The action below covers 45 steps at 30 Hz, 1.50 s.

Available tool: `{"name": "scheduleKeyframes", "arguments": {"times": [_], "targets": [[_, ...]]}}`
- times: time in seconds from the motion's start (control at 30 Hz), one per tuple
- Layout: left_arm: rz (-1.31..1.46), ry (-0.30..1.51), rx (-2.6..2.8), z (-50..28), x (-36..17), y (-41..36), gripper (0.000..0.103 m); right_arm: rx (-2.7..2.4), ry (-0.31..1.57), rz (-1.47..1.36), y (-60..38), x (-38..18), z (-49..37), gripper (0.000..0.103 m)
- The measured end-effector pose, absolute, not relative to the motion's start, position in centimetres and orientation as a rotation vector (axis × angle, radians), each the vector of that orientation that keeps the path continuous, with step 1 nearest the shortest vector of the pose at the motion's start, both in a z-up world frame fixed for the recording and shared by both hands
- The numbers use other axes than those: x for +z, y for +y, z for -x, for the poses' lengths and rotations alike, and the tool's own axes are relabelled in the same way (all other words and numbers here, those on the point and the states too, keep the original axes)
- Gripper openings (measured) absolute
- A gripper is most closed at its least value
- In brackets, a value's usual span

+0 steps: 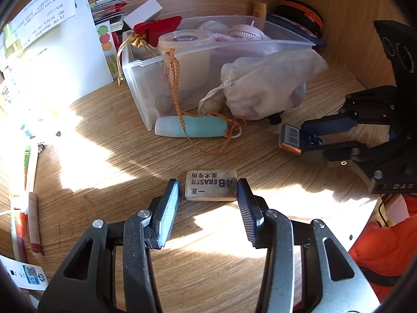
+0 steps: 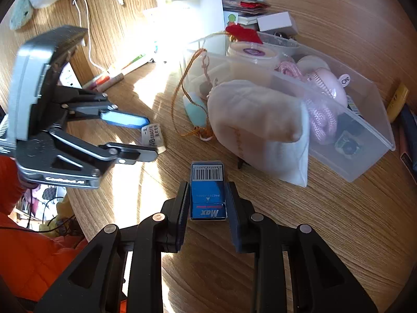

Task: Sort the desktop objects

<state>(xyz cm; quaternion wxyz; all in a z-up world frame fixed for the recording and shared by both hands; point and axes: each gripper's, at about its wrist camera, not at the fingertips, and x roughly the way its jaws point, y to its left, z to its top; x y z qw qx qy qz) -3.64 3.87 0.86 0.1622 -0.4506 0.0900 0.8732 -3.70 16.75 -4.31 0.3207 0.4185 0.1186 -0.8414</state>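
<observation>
A worn white "4B ERASER" block (image 1: 211,185) sits between the fingertips of my left gripper (image 1: 208,190), just above the wooden desk (image 1: 135,161). The jaws are shut on its two short ends. In the right wrist view the same eraser (image 2: 154,137) is pinched at the tips of the left gripper (image 2: 153,139). My right gripper (image 2: 207,190) is shut on a small blue "Max" staple box (image 2: 207,191) with a barcode end. From the left wrist view that box (image 1: 289,135) pokes out of the right gripper (image 1: 299,139) at the right.
A clear plastic bin (image 1: 140,78) full of small items stands behind. A white drawstring pouch (image 1: 265,86) leans on it, and a teal tube (image 1: 192,127) with an orange cord lies in front. Pens (image 1: 34,221) lie at the left beside a white paper bag (image 1: 65,52). An orange sleeve (image 1: 385,247) is at the right.
</observation>
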Motion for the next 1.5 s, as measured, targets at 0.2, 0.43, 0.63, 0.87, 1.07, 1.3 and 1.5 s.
{"name": "scheduleKeyframes", "arguments": {"times": [0.2,0.43,0.63,0.87,1.07,1.3,1.5], "targets": [[1.23,0.228,2.534,3.6,2.0,3.4,0.039,-2.245,0.271,-1.037,18.0,-2.4,3.3,0.025],[1.104,0.157,2.615,3.4,5.2,2.6,0.039,-2.298,0.218,-0.956,19.4,0.2,3.5,0.025],[0.982,0.118,2.676,3.8,7.9,2.8,0.039,-2.349,0.18,-0.891,20.9,2.3,4.5,0.025],[0.921,0.066,2.69,5.5,9.3,2.6,0.039,-2.383,0.128,-0.865,22.9,3.6,5.7,0.025],[0.906,0.035,2.7,6.9,9.5,2.3,0.039,-2.327,0.184,-0.967,22.7,1.0,5.1,0.027],[0.908,0.012,2.723,9.3,9.6,2.2,0.039,-2.234,0.24,-1.097,22.0,-2.9,4.3,0.044],[0.947,-0.03,2.718,10.0,9.3,1.4,0.039,-2.198,0.297,-1.166,21.4,-4.9,3.5,0.044]]}}
